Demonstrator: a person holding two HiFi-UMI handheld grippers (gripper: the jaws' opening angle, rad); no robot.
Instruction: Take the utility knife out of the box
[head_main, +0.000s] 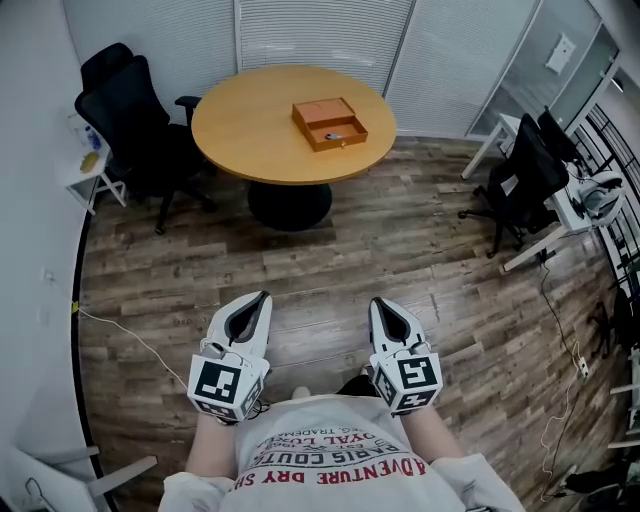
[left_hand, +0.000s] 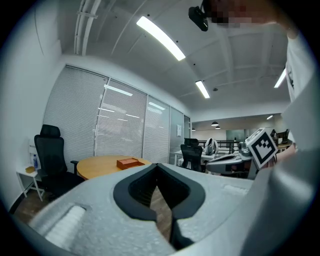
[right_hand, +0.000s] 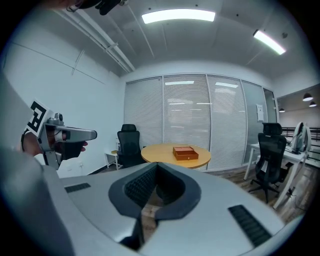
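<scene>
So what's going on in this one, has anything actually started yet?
Not really. A person stands back from the round table, holding the left gripper and the right gripper out in front over the wooden floor. Both grippers have their jaws shut with nothing between them. The brown box sits on the table, far from both grippers. It looks open, with a small item inside that is too small to identify. Neither gripper touches anything.

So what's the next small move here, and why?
Probably step toward the round table: the wooden box on it is far out of reach, and the left claw and right claw are shut, empty, near the body.
</scene>
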